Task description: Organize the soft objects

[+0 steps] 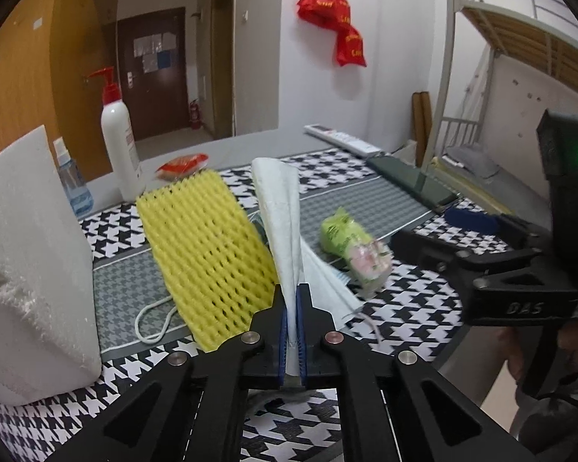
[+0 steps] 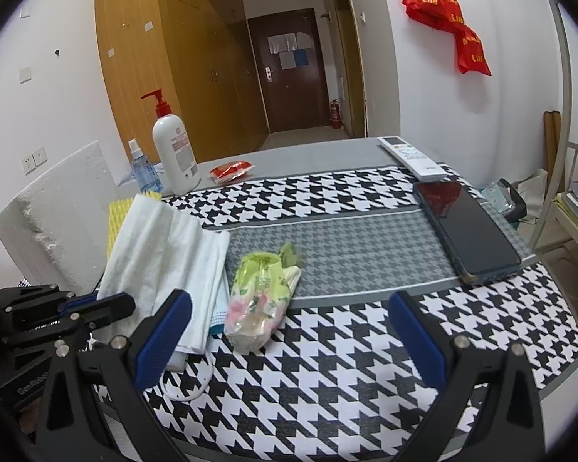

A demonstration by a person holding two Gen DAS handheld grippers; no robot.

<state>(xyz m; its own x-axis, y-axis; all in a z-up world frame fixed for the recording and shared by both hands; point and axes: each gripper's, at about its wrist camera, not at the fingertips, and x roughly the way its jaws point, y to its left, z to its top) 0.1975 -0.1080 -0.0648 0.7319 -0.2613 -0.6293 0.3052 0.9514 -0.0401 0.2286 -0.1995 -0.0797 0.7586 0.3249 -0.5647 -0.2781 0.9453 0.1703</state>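
My left gripper (image 1: 292, 296) is shut on a white face mask (image 1: 283, 227), lifting its folded edge upright above the houndstooth mat; the mask also shows in the right wrist view (image 2: 165, 254). A yellow foam net sleeve (image 1: 208, 254) lies just left of the mask. A green and pink tissue pack (image 1: 352, 248) lies to the right; it also shows in the right wrist view (image 2: 264, 296). My right gripper (image 2: 289, 331) is open and empty, low over the mat just right of the tissue pack. It appears in the left wrist view (image 1: 520, 269) at the right.
A white foam block (image 1: 31, 261) stands at the left. A pump bottle (image 2: 173, 150), a spray bottle (image 2: 144, 169) and a red packet (image 2: 231, 171) sit at the back. A phone (image 2: 466, 231) and a remote (image 2: 410, 158) lie at the right.
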